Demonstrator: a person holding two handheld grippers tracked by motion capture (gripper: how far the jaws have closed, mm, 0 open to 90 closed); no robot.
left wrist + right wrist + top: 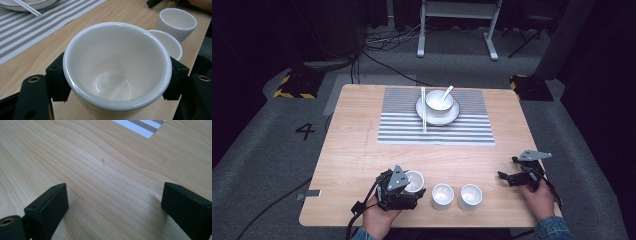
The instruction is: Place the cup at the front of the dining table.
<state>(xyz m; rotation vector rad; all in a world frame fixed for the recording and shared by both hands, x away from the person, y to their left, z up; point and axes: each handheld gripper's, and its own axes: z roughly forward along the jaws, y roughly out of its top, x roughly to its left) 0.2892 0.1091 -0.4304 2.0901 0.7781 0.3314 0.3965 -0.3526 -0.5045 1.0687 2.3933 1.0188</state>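
White cup (117, 67) being gripped by the left claw (404, 186) near the tabletop's (352, 150) front edge.
Two more cups (442, 196) are waiting beside it; the right claw (514, 170) is resting released and empty by the right edge, so most work seems left.
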